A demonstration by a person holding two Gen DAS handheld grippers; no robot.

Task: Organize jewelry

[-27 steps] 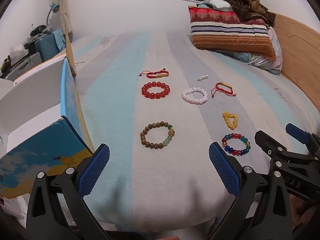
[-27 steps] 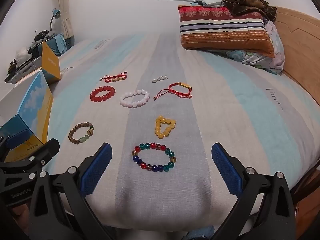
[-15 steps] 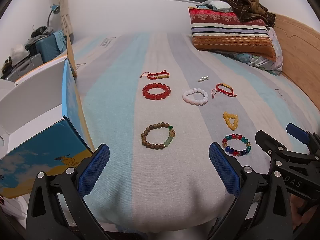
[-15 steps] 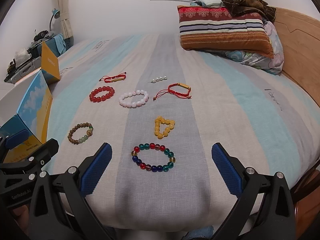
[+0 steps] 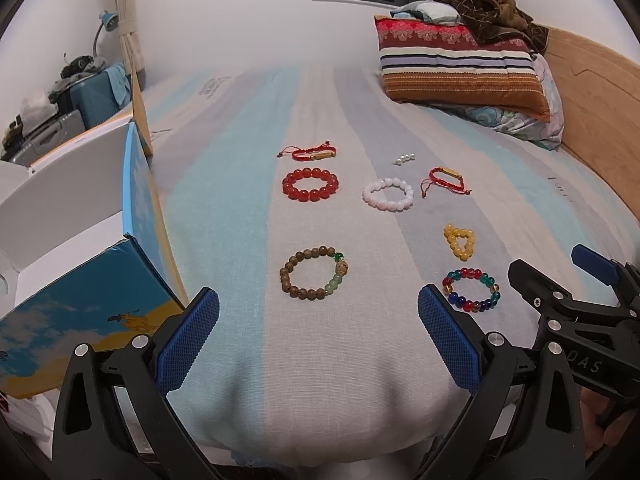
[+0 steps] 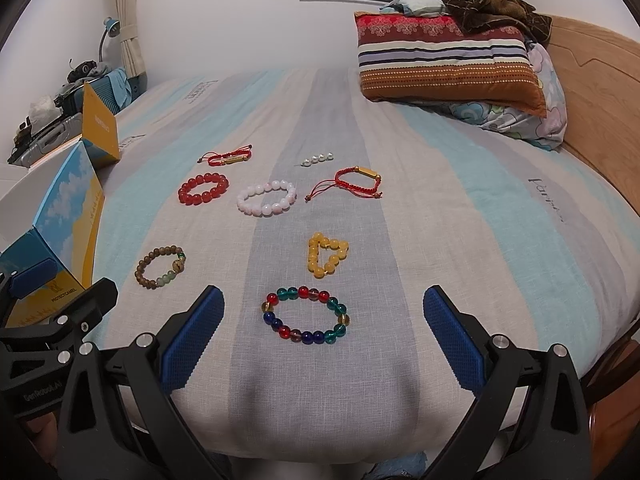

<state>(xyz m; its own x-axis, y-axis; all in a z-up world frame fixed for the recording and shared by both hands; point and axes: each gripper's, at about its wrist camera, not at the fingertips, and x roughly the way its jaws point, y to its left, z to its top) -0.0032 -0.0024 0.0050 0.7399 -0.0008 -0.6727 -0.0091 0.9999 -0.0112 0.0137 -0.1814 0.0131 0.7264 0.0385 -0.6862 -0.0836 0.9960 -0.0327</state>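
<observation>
Several bracelets lie on the striped bed. A brown wooden bead bracelet (image 5: 314, 273) lies just ahead of my open, empty left gripper (image 5: 318, 340). A multicolour glass bead bracelet (image 6: 307, 314) lies between the tips of my open, empty right gripper (image 6: 323, 338). Farther off lie a yellow bead bracelet (image 6: 327, 259), a white bead bracelet (image 6: 267, 198), a red bead bracelet (image 6: 203, 188), two red cord bracelets (image 6: 358, 179) (image 6: 227, 156) and a short row of pearls (image 6: 317, 159). An open blue and yellow box (image 5: 86, 216) with a white inside stands at the bed's left edge.
A striped pillow (image 6: 448, 64) with clothes on it lies at the back right by a wooden headboard (image 6: 600, 92). Luggage and a lamp (image 5: 80, 88) stand at the far left. The bed's front edge drops off just under both grippers.
Both grippers have drifted very slightly; the bracelets lie where they were and both grippers stay open.
</observation>
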